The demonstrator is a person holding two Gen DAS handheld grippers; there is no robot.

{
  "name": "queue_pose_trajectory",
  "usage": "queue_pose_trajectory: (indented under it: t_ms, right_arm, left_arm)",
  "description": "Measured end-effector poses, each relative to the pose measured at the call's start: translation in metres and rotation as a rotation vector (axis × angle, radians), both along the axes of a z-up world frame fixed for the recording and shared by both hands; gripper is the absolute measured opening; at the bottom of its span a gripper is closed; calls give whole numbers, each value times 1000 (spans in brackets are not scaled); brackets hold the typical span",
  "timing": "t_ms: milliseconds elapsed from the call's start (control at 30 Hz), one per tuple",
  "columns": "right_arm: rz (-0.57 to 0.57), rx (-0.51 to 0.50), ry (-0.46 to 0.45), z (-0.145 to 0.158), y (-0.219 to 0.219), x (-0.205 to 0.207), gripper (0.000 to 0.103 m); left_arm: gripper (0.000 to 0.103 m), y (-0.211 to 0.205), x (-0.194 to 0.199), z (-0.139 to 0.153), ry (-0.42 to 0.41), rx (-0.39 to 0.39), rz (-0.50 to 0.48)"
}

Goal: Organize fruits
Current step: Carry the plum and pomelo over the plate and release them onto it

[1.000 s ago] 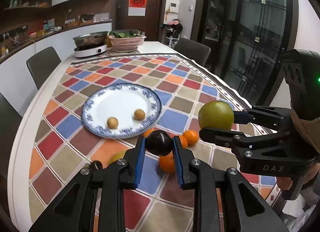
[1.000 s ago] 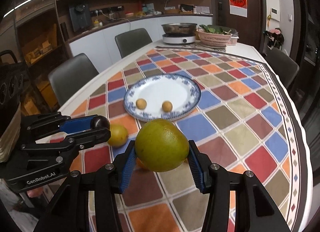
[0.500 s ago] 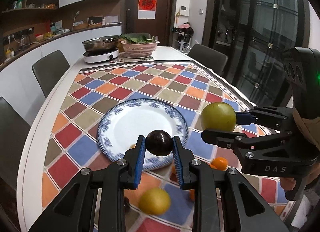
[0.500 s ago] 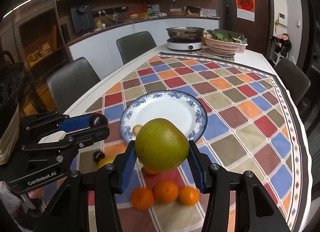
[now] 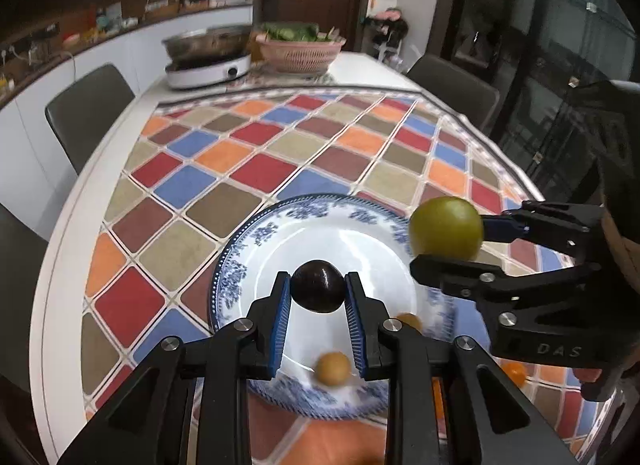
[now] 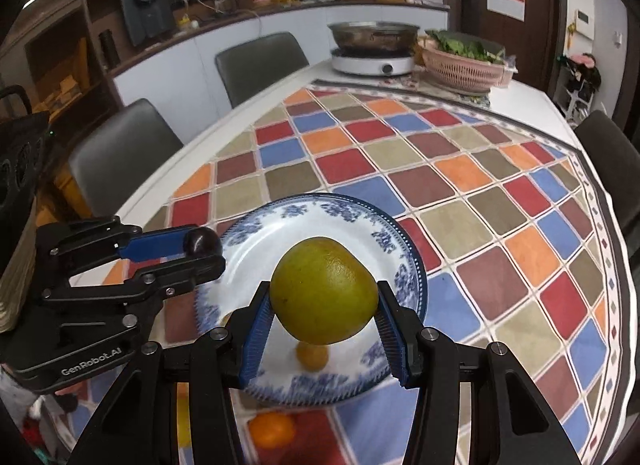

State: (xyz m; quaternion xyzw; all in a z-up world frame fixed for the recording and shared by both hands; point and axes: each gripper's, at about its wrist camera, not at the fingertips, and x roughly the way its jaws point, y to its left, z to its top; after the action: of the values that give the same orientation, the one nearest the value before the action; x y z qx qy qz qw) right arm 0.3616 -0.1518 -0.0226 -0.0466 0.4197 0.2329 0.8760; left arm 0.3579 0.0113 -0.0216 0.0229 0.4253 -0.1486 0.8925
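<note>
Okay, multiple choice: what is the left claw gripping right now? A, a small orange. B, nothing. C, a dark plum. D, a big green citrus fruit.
C: the left claw is shut on a dark plum above the blue-and-white plate, while the green citrus fruit sits in the right claw.

two small fruits (image 5: 333, 368) lie on the plate (image 5: 240, 261), below both held fruits, cooker (image 5: 208, 69) far behind

Checkered tablecloth (image 5: 256, 169), hotpot cooker (image 5: 208, 61) next to pink veggie basket (image 5: 300, 51) at far end, grey chairs (image 6: 260, 61) around.
</note>
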Motion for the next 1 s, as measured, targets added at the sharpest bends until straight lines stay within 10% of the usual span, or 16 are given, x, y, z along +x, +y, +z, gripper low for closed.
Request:
queue_pose_trajectory:
  t_ms: [567,1000]
  right_arm:
    - [-26,-75,136,-53,12,65,51]
    - [-41,-51,36,-16,5,35,57]
  left_arm:
    - [29,7,62,-49,192,29,45]
    - [44,11,19,-3,72,28,61]
